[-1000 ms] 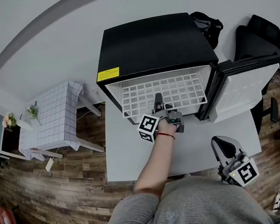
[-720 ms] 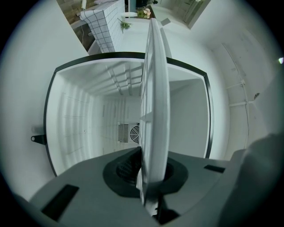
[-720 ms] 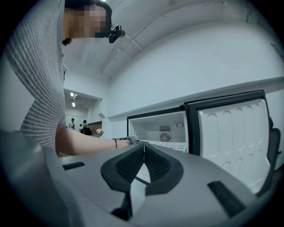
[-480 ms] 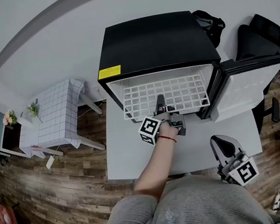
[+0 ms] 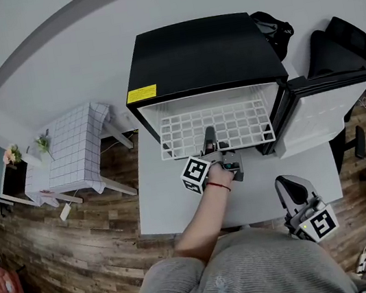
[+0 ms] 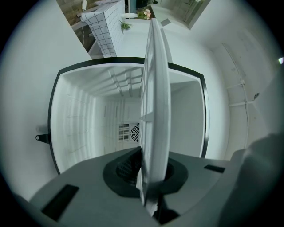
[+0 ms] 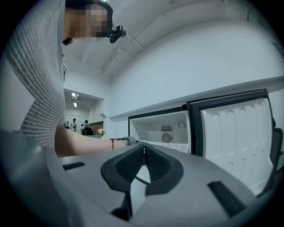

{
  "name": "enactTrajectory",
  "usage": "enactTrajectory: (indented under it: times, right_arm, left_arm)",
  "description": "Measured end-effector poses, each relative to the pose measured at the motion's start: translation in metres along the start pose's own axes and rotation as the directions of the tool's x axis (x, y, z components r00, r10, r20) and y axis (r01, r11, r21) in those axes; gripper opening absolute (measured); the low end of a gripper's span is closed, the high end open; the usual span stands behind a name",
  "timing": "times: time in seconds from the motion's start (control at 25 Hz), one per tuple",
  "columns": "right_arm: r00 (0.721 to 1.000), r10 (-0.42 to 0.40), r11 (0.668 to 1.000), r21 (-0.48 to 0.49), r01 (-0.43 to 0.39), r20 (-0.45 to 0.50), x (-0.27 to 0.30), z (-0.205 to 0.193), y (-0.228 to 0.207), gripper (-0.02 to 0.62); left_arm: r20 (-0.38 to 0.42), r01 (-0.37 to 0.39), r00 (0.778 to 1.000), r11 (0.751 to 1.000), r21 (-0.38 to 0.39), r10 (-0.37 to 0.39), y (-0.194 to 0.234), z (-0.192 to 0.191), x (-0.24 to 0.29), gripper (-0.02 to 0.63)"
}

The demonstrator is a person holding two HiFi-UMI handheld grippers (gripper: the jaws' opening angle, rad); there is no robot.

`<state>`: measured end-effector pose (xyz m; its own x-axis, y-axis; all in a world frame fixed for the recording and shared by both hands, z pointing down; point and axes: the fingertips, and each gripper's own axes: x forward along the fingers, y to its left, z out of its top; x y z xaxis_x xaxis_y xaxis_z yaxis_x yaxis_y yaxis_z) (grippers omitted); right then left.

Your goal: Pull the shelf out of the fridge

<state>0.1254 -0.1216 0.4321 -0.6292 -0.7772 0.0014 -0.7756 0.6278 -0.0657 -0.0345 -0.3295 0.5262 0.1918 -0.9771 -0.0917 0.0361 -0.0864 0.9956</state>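
A black fridge [image 5: 202, 52] stands on a white table with its door [image 5: 317, 116] swung open to the right. The white wire shelf [image 5: 214, 126] sticks partway out of its front. My left gripper [image 5: 208, 141] is shut on the middle of the shelf's front edge. In the left gripper view the shelf [image 6: 155, 111] runs edge-on between the jaws of the left gripper [image 6: 151, 177] into the white fridge interior [image 6: 88, 124]. My right gripper [image 5: 288, 187] rests at the table's near right corner. In the right gripper view it [image 7: 143, 153] is shut with nothing between the pads.
The white table [image 5: 172, 207] has bare surface left of my arm. A small table with a checked cloth [image 5: 73, 154] stands on the wood floor to the left. A black chair [image 5: 333, 47] and a dark bag [image 5: 271, 30] sit behind the open door.
The left gripper and the shelf have come slightly further out of the fridge, toward the person. The right gripper has stayed where it was.
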Motion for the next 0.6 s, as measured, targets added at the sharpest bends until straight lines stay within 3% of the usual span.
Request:
enactTrajectory:
  times: [0.6]
  right_arm:
    - [1.0, 0.012, 1.0, 0.005, -0.012, 0.0, 0.0, -0.002, 0.002, 0.014]
  left_arm:
    - [-0.002, 0.0, 1.0, 1.0, 0.007, 0.0, -0.001, -0.004, -0.014, 0.032]
